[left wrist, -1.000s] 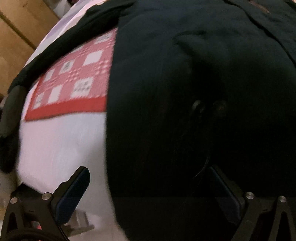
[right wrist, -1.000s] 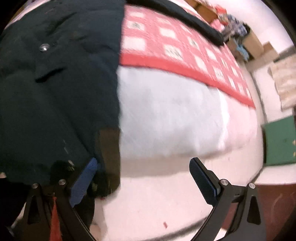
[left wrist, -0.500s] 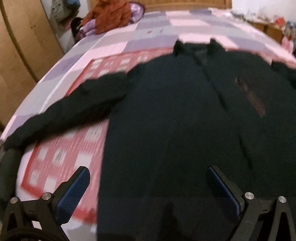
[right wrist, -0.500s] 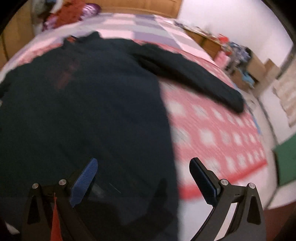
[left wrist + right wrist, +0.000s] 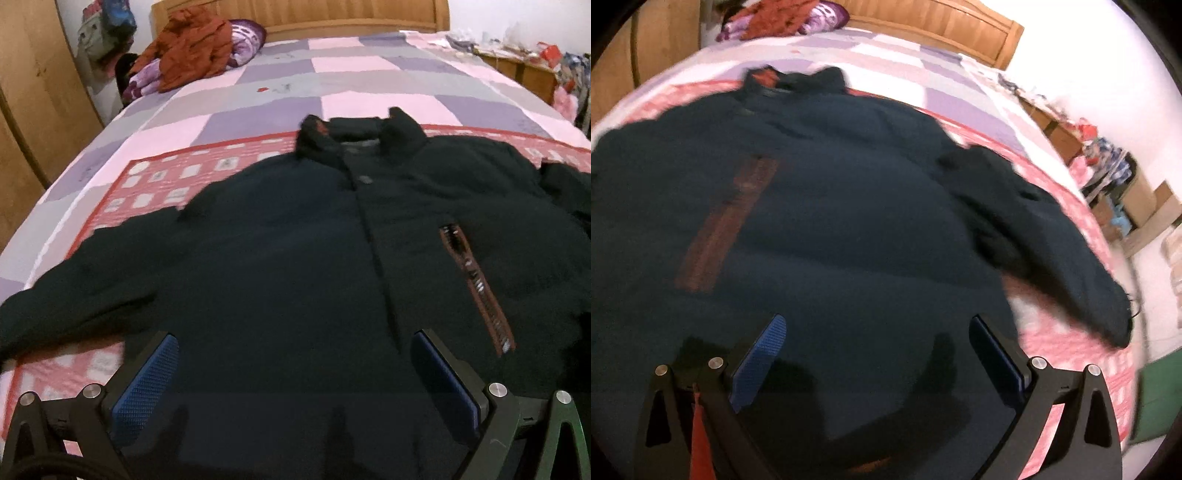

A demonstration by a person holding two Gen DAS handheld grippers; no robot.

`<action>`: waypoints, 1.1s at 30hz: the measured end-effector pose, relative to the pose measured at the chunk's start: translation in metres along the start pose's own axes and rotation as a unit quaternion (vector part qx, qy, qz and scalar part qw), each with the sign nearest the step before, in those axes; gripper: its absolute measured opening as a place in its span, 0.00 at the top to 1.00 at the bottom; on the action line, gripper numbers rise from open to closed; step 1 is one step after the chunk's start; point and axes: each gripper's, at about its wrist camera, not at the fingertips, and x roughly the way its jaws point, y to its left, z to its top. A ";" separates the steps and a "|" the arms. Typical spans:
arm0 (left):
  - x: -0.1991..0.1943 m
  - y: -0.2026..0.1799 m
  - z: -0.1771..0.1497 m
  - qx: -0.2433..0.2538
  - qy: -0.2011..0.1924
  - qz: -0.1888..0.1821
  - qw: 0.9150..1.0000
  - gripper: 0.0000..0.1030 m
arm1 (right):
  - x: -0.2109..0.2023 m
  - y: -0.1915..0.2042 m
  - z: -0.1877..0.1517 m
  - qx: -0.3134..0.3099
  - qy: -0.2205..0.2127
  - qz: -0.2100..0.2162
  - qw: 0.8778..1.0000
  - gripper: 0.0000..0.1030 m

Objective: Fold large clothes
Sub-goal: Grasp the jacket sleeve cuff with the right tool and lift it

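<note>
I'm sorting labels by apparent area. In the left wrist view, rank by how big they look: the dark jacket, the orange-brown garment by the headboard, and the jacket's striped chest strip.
1. Dark jacket, by far.
2. Orange-brown garment; it lies farther off, so likely bigger than it looks.
3. Striped chest strip.

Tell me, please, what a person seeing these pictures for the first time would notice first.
A big dark jacket lies spread face up across the bed, collar toward the wooden headboard, sleeves out to both sides. A reddish strip runs down its chest. A crumpled orange garment sits near the headboard, and both open grippers, left and right, hover over the hem.
</note>
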 end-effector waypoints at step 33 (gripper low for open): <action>0.007 -0.216 -0.014 0.058 0.055 0.033 0.996 0.00 | 0.154 -0.479 -0.107 0.594 0.030 0.072 0.801 0.73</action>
